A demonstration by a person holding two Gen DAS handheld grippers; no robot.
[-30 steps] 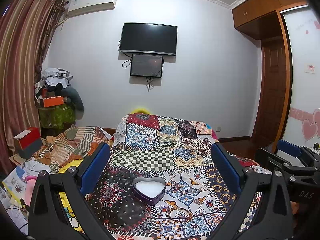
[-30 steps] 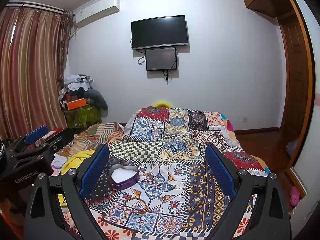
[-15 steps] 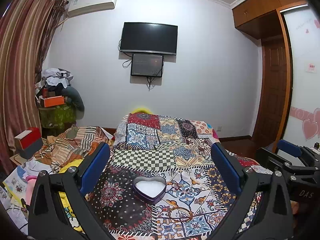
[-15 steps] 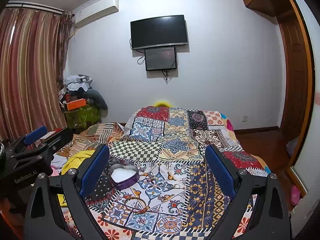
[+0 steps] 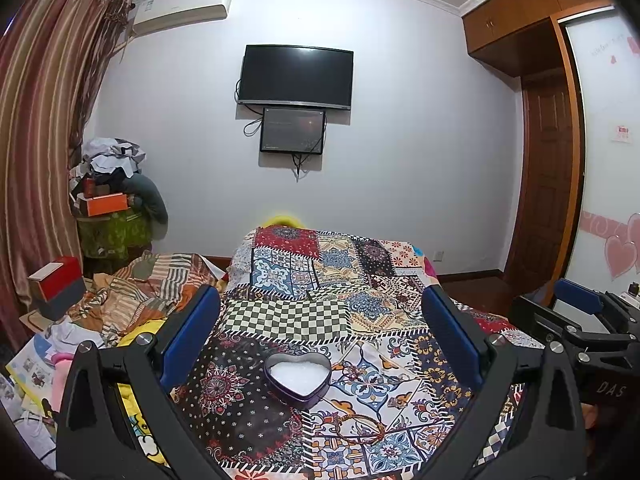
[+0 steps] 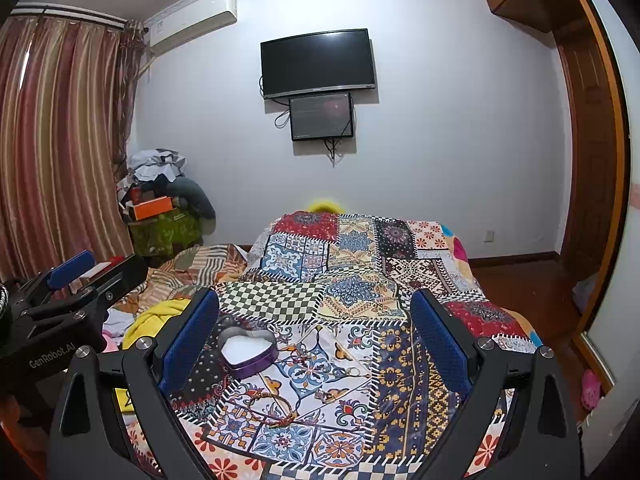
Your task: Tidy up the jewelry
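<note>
A purple heart-shaped tin (image 5: pixel 298 378) with a white lining lies open on the patchwork bedspread (image 5: pixel 288 316); it also shows in the right wrist view (image 6: pixel 248 350). A braided cord bracelet (image 6: pixel 272 408) lies on the spread in front of the tin, with small metal jewelry pieces (image 6: pixel 326 395) to its right. The bracelet also shows in the left wrist view (image 5: pixel 360 426). My left gripper (image 5: pixel 320 340) is open and empty above the tin. My right gripper (image 6: pixel 316 336) is open and empty above the bracelet.
The bed runs toward the far wall with a television (image 5: pixel 296 76). A striped blanket (image 5: pixel 152 292), a yellow cloth (image 6: pixel 156 320), boxes and papers lie at the left. A wooden door (image 6: pixel 592 176) and bare floor are at the right.
Both grippers have barely moved; the views have shifted only slightly. Both stay open and empty.
</note>
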